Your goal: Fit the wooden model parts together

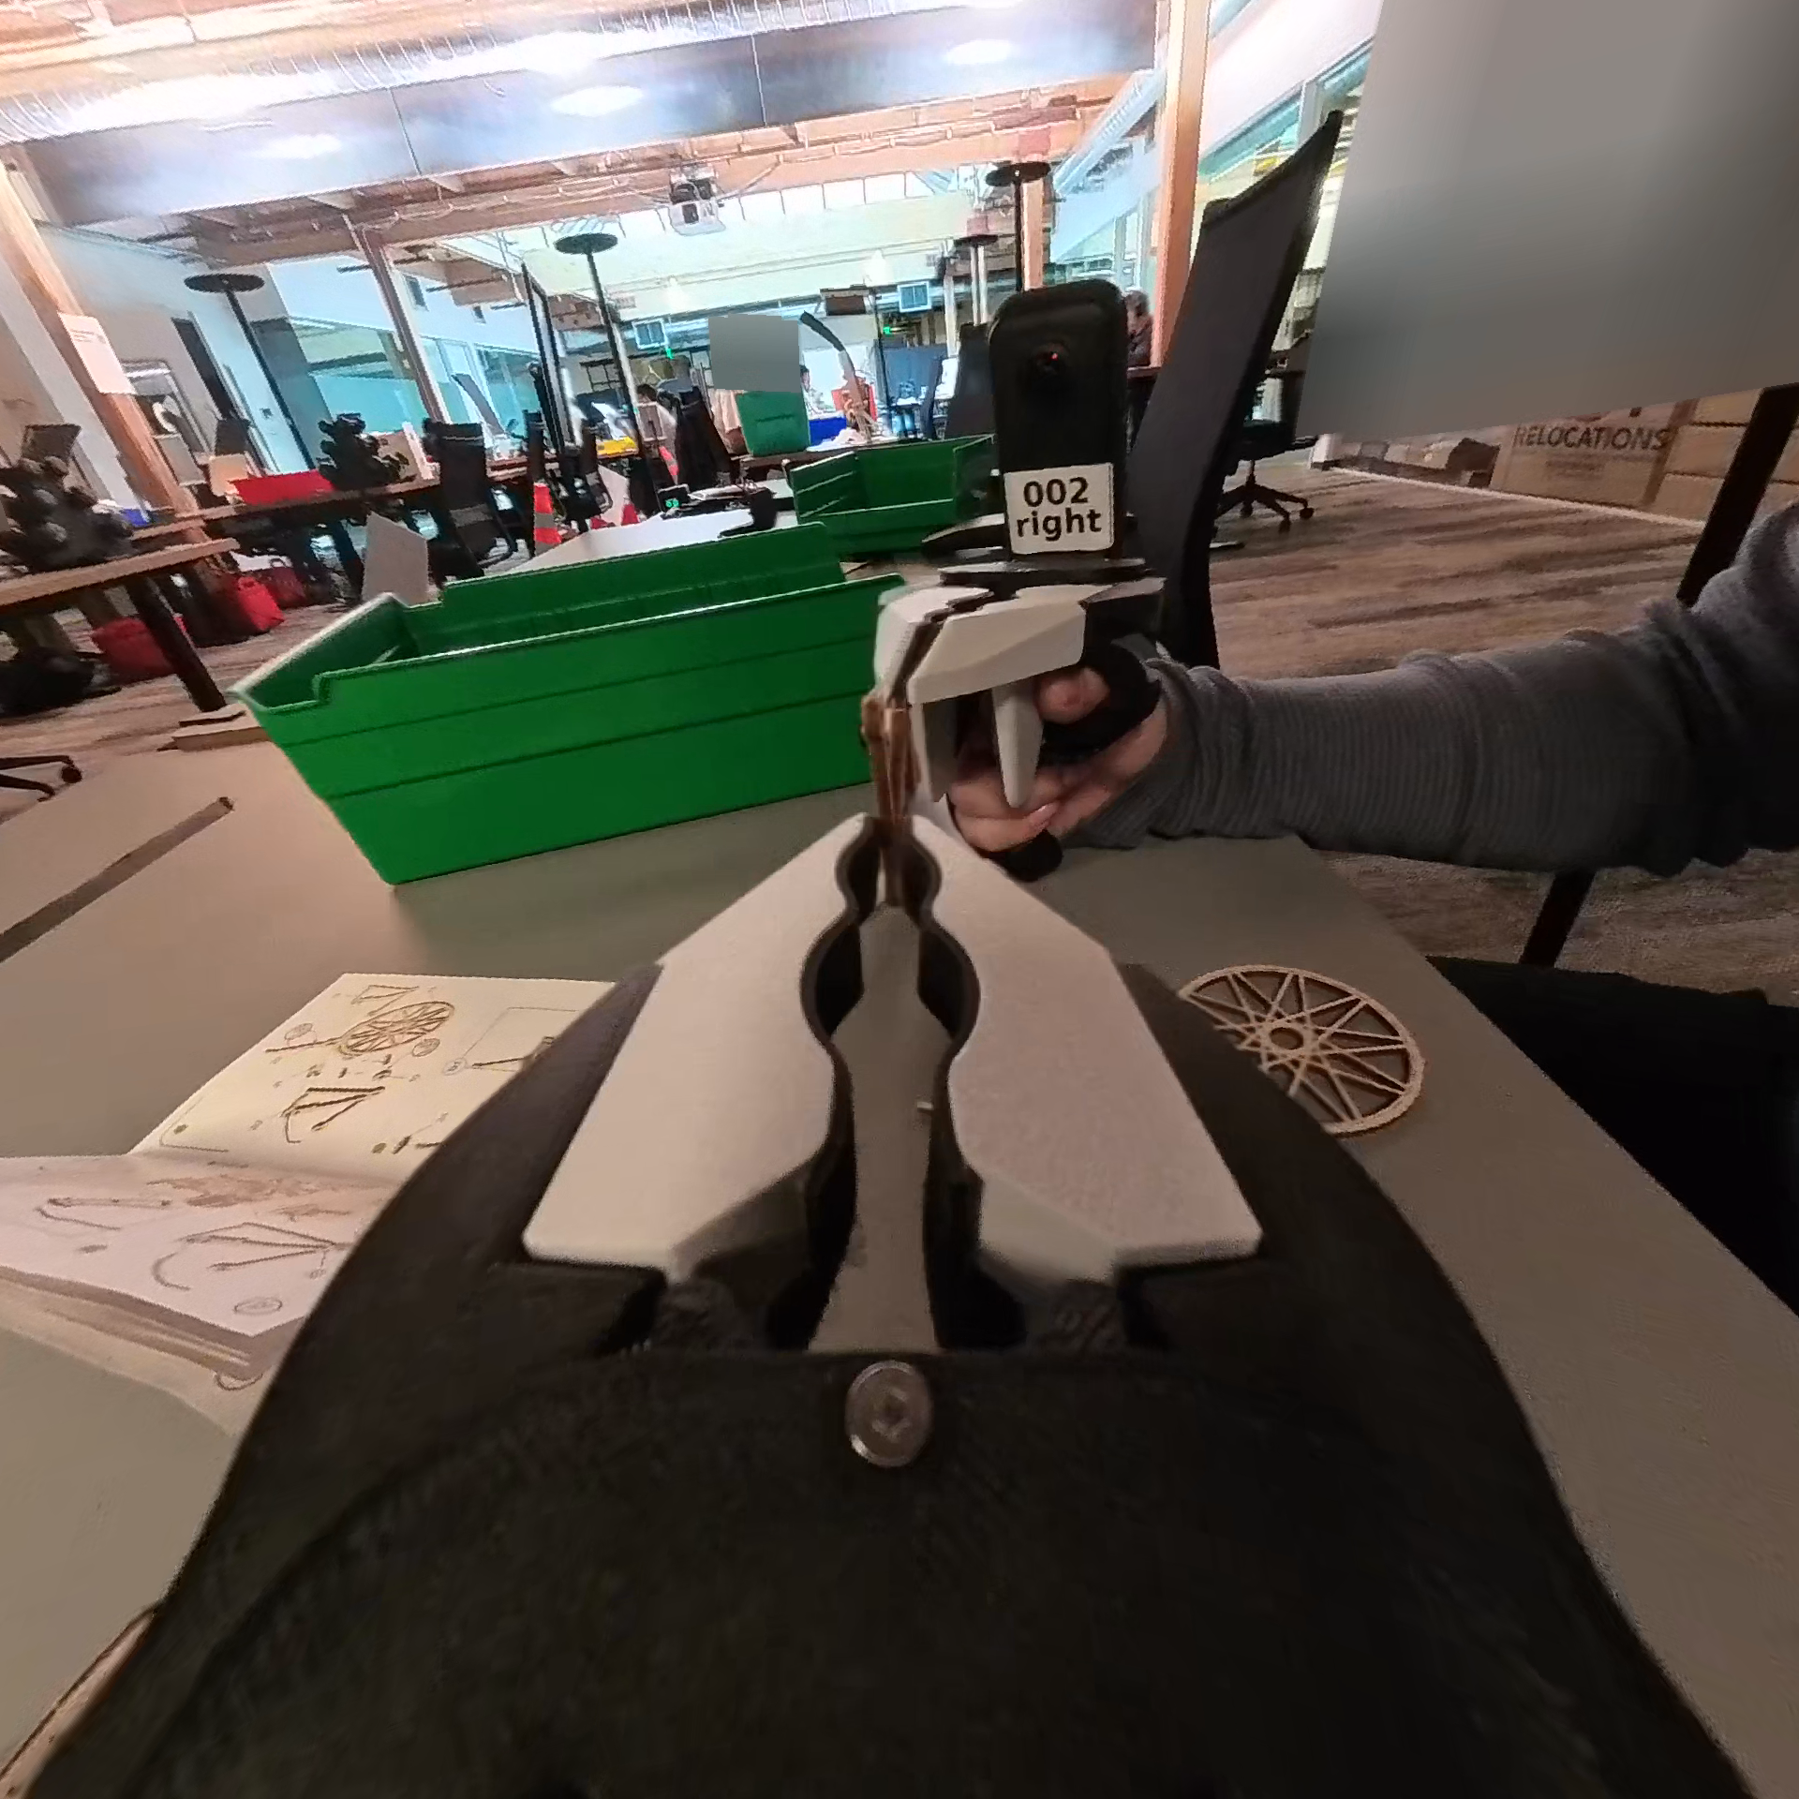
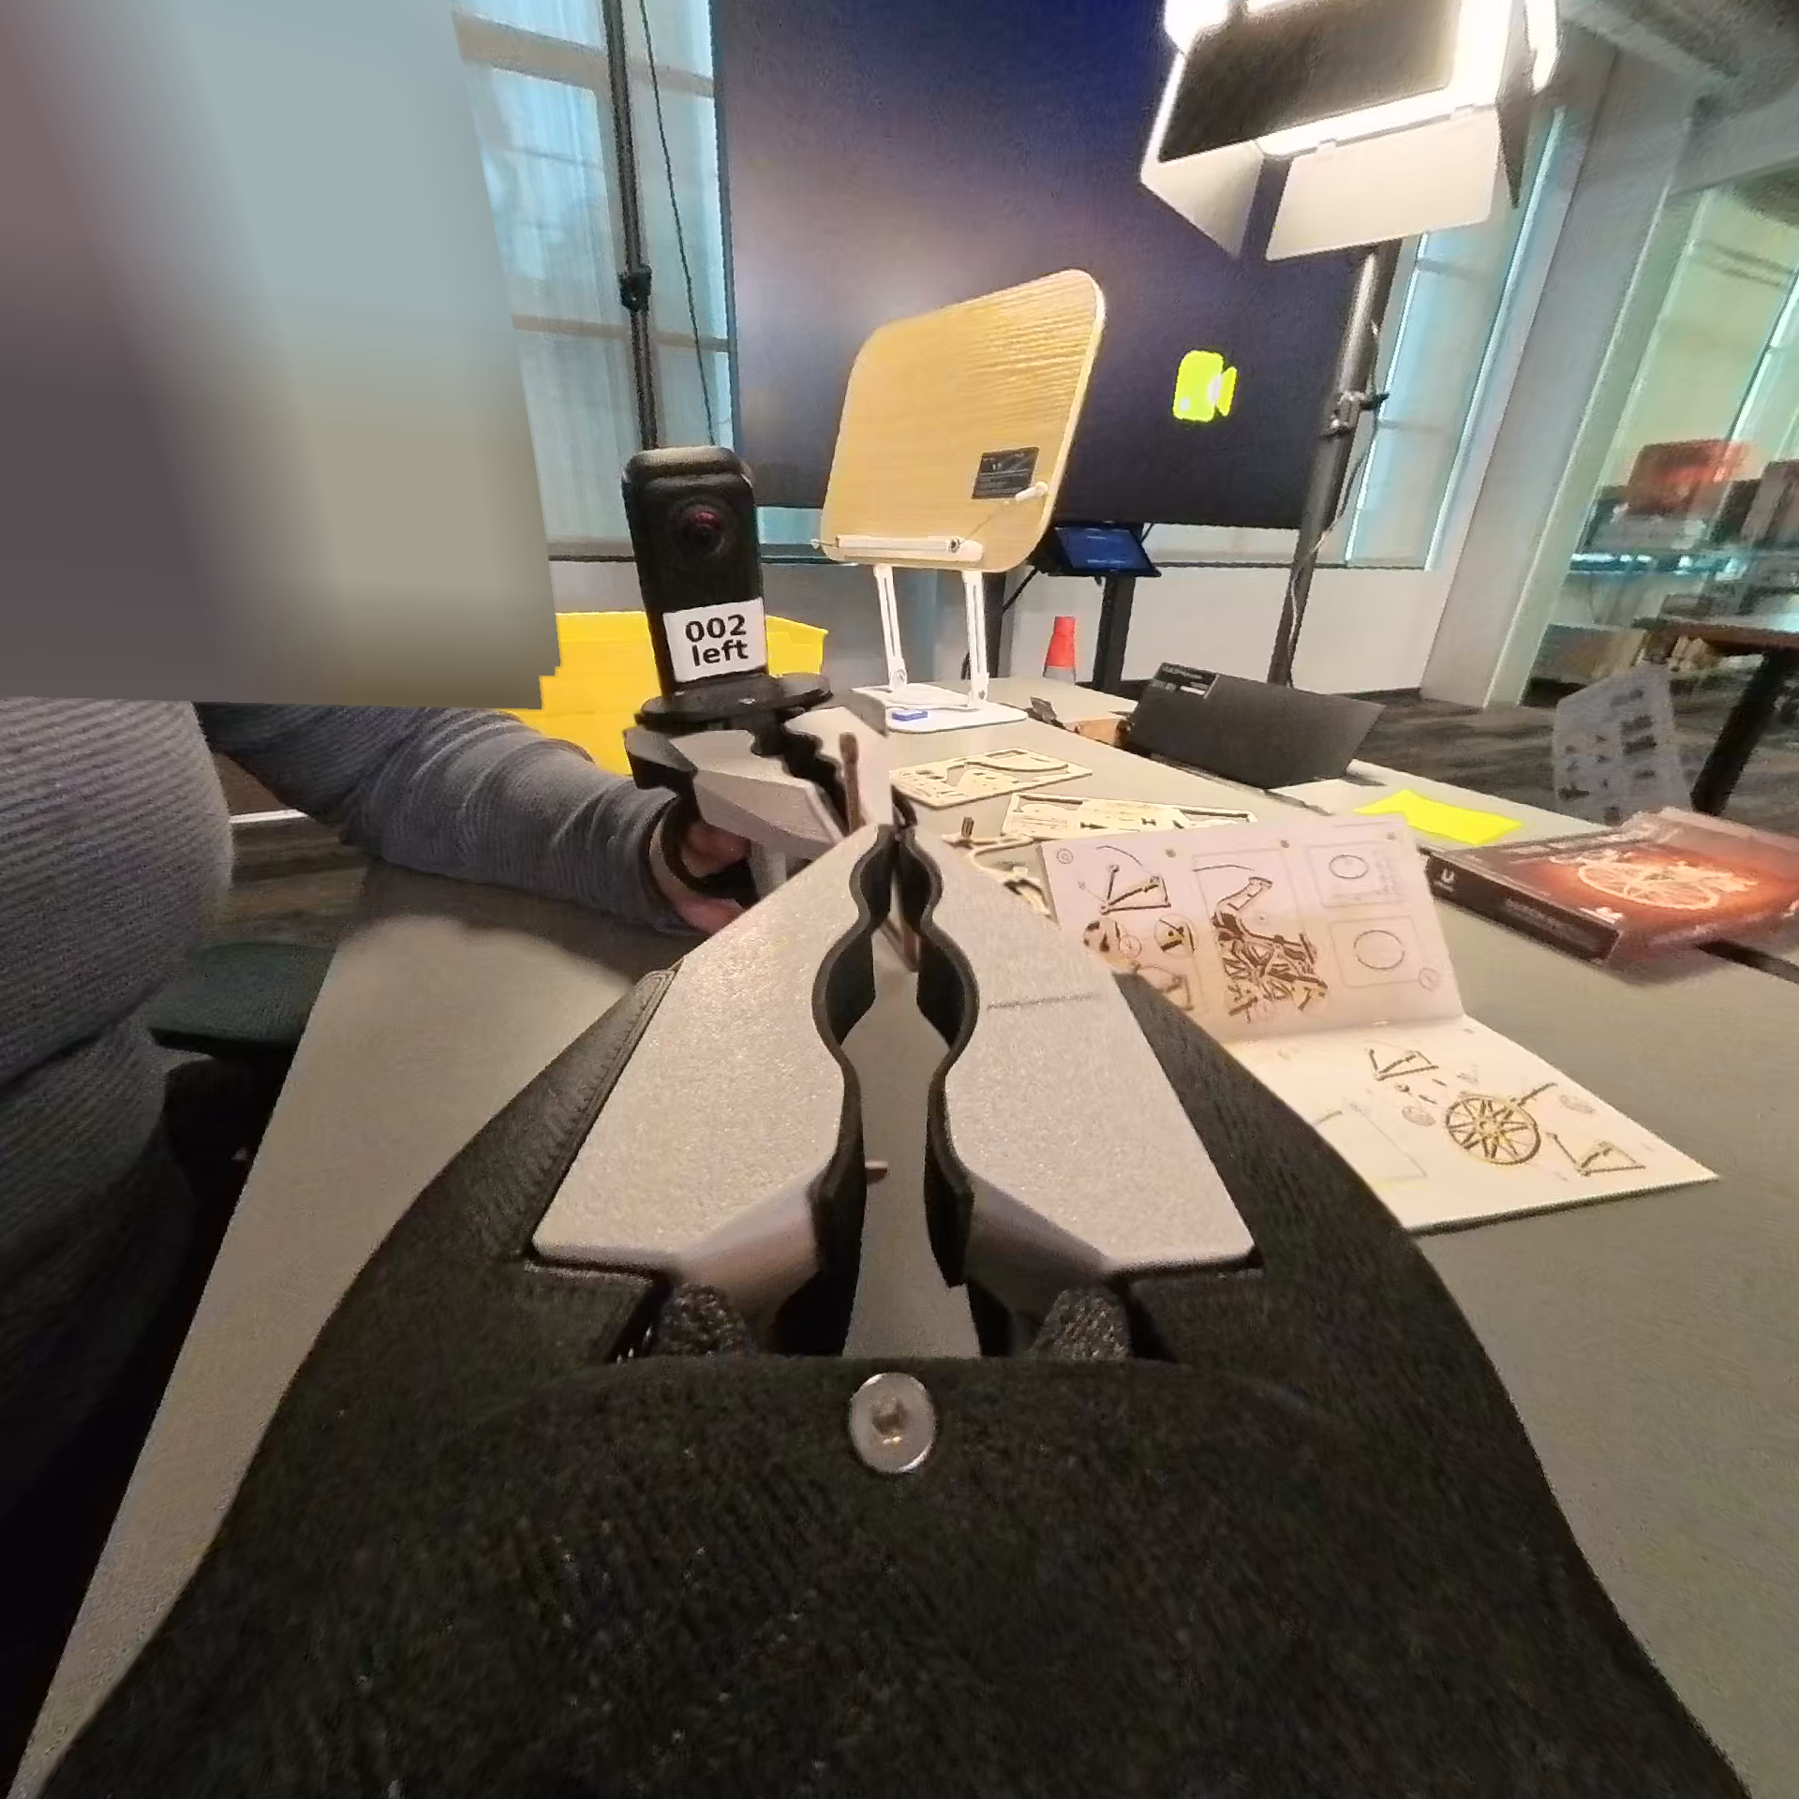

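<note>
Left wrist view: both grippers (image 1: pixel 891 876) pinch an upright wooden strip (image 1: pixel 888 779).

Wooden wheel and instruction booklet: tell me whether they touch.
Apart. The left wrist view shows the wooden wheel right of the left gripper, the instruction booklet on its other side.
</note>
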`<state>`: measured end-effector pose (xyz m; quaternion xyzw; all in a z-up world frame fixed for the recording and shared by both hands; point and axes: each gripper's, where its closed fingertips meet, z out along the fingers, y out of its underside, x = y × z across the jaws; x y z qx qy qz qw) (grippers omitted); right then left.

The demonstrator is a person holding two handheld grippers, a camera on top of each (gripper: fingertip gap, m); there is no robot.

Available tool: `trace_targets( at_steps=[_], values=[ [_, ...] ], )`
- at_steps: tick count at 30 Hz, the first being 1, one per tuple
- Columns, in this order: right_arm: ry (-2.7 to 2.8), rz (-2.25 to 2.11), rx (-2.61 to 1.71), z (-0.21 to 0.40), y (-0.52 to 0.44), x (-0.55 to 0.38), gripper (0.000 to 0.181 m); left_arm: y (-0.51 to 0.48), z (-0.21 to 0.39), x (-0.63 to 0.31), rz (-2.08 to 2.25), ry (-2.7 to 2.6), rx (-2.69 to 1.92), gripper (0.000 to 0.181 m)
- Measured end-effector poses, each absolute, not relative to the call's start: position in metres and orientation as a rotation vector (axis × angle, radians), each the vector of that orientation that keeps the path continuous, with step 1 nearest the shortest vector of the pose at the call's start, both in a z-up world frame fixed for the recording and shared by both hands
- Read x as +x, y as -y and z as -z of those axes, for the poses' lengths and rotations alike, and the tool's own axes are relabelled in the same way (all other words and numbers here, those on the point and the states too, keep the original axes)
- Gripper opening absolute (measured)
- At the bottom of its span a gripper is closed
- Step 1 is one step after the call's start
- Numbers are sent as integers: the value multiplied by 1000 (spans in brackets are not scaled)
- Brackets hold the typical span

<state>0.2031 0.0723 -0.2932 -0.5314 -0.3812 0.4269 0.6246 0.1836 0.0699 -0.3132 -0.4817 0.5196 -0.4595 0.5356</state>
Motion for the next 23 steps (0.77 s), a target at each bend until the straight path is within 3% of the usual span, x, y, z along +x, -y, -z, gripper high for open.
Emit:
trace_targets(
  at_steps=[2,5,11,23],
  values=[
    [865,-919,-1191,291,-74,204,3,-68,312,184,1038,-1255,-1119,1],
    [813,-812,-1195,289,-84,210,25,-79,311,182,731,-1262,-1055,1],
    [749,-532,-1148,281,-96,228,21,-92,332,186,-231,-1406,-686,2],
    [658,-284,-1143,275,-108,252,12,-90,340,190,-320,-1445,-629,1]
  ],
)
